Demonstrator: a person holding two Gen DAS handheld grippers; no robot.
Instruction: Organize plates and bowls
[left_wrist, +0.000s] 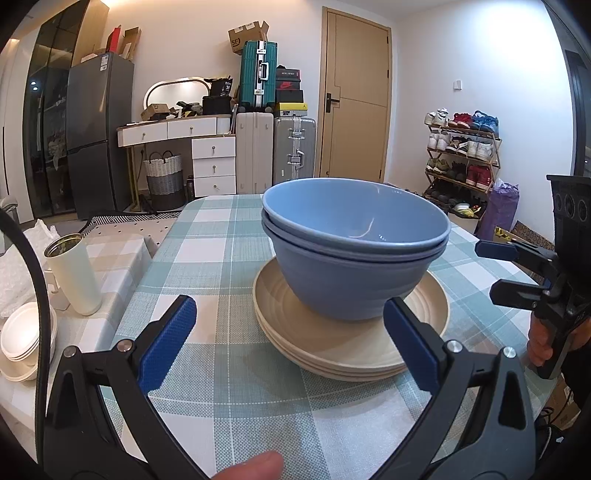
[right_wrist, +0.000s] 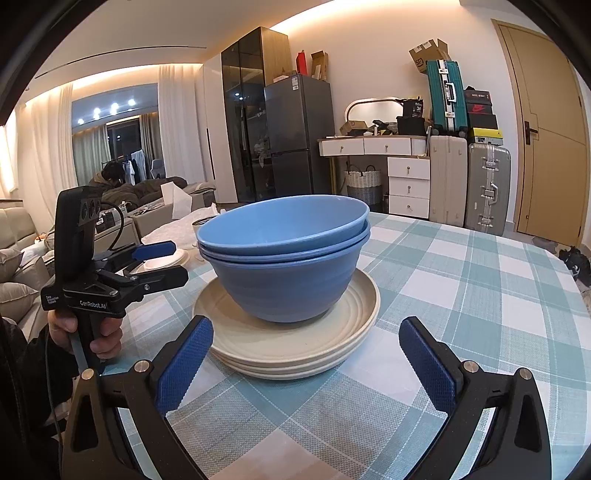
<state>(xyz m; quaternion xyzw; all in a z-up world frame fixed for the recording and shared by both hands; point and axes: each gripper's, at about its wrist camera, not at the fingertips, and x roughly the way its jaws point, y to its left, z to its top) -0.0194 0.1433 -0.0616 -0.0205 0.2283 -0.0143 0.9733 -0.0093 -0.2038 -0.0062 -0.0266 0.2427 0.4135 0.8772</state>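
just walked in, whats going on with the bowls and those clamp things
A person holds a two-finger gripper in each hand. The left gripper and right gripper are both open and empty, facing nested blue bowls that sit on stacked cream plates on the checked table.

Stack of blue bowls (left_wrist: 354, 254): count uncertain, two rims in the left wrist view, perhaps three in the right; lower interiors hidden by nesting.
Cream plates (left_wrist: 347, 350): centres covered by the bowls; near right rim hidden behind a finger pad (left_wrist: 410, 343).
White bowls (left_wrist: 22, 339): cut by the lens edge and a black cable.
Left hand (right_wrist: 88, 332): mostly behind the handle.
Surface (right_wrist: 480, 295): near edge out of frame.
Shoebox labels (right_wrist: 478, 103): too small to read.
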